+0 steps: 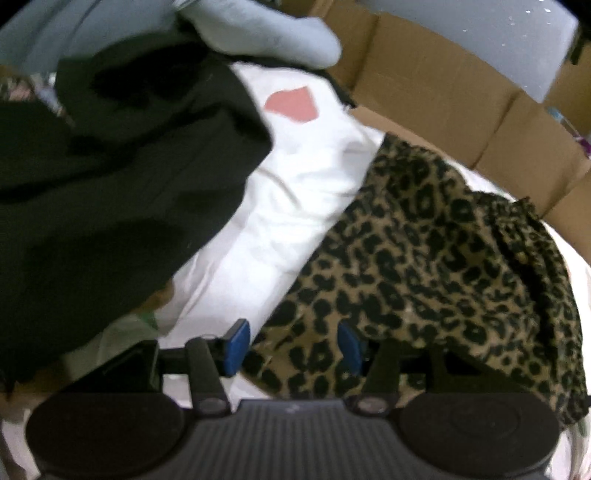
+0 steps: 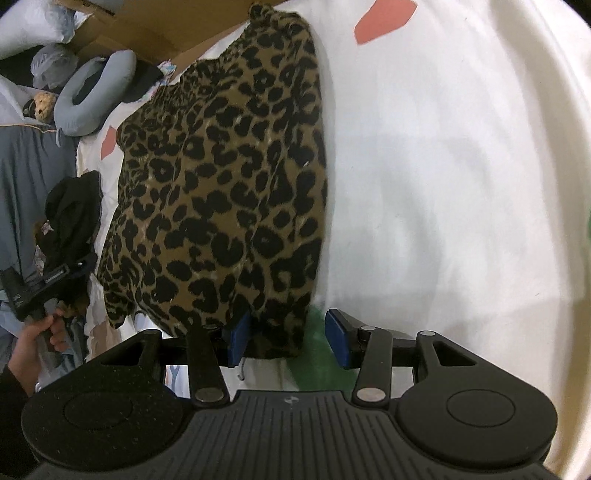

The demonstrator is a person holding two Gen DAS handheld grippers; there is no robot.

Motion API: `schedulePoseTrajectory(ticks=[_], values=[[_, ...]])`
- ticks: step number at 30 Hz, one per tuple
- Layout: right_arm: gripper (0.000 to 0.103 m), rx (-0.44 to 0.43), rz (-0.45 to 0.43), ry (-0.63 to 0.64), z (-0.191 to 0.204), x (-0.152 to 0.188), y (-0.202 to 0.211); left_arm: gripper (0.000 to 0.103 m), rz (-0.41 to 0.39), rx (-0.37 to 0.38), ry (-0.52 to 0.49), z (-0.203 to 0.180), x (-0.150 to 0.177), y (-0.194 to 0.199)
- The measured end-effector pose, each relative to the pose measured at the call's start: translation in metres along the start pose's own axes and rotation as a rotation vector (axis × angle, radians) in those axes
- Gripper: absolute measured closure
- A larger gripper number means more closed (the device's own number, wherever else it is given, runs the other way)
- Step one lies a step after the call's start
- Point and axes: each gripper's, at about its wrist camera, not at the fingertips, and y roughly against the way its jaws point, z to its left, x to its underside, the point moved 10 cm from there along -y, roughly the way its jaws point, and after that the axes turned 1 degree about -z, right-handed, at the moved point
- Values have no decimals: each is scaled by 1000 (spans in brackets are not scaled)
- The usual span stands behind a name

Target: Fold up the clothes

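Observation:
A leopard-print garment [image 1: 424, 251] [image 2: 229, 177] lies folded on the white sheet [image 1: 295, 192] [image 2: 443, 184]. My left gripper [image 1: 293, 345] is open, and the garment's near edge lies between its blue pads [image 1: 236, 347]. My right gripper [image 2: 289, 338] is open too, over the garment's near corner, which reaches in beside its left pad [image 2: 239, 339]. The right wrist view shows the left gripper [image 2: 48, 280] at the garment's left edge, held by a hand [image 2: 37, 332]. A crumpled black garment [image 1: 110, 177] [image 2: 74, 206] lies left of the leopard one.
Cardboard boxes [image 1: 443, 85] [image 2: 155, 29] line the far edge of the bed. A light blue pillow [image 1: 258, 33], a grey-blue neck pillow [image 2: 96, 92], a stuffed toy [image 2: 42, 105] and blue-grey bedding [image 2: 29, 177] lie beyond the black garment. The sheet stretches bare to the right.

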Motion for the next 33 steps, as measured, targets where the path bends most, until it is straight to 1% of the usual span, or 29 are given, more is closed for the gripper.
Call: schedulePoseTrajectory(ticks=[3,6,7,8,9,10,11,13,14,18,22,26,27,29,33], values=[[51,-19,3,13,5,2,-6,48,4,-4,24,7,7,-6],[52,-42,-3,-9,6,1,-12,48,3,-1,40,10,12,-8],[52,-53,-8,-21,6,-1,-13,49,1,4,46,9,12,-8],[52,-64,-14,-39,5,-3,-13,52,0,11,51,9,12,-9],[62,-75,-20,-57,4,-5,-14,55,5,1,43,9,12,-10],[78,-81,-24,-73,2,-6,-13,65,10,-11,35,9,12,-11],[88,-86,-27,-87,1,-7,-11,80,15,-22,26,9,11,-12],[96,-82,-33,-82,1,-8,-4,91,26,-31,17,8,10,-14],[96,-80,-36,-80,1,-9,0,93,26,-33,13,8,9,-13],[98,-71,-47,-71,1,-12,16,95,12,-50,2,7,7,-10],[98,-33,-69,-71,-3,-17,38,95,-27,-85,5,10,2,-3],[99,5,-101,-69,-13,-24,59,96,-56,-104,-8,10,-6,2],[101,17,-110,-68,-16,-26,64,96,-61,-106,-4,11,-8,3],[101,42,-129,-67,-23,-30,72,97,-70,-116,3,12,-12,5],[101,90,-179,-75,-39,-43,88,97,-58,-136,11,11,-9,4]])
